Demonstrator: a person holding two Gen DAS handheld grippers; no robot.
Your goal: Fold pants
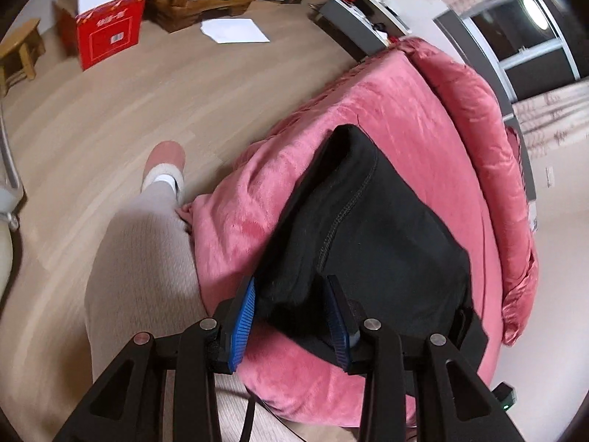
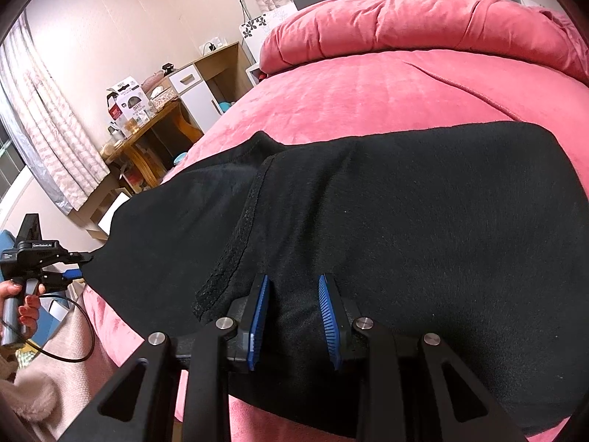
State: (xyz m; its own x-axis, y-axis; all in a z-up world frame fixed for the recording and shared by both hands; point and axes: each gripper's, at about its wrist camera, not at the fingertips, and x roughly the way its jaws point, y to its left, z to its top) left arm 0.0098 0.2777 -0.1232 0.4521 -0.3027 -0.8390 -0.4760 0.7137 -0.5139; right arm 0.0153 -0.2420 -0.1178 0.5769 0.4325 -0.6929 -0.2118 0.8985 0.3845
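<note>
Black pants [image 2: 368, 221] lie spread across the pink bed cover [image 2: 368, 88]; the right gripper [image 2: 294, 316] sits at their near edge with blue pads [image 2: 257, 320] parted and cloth bunched between them, whether gripped cannot be told, while in its view the left gripper [image 2: 79, 270] at 9 o'clock holds the pants' far left tip. Left wrist view: left gripper [image 1: 291, 316] fingers spread, a fold of black cloth between the pads and running toward 1 o'clock; contact with either pad hard to make out; the cloth's near edge is cut off behind the fingers
</note>
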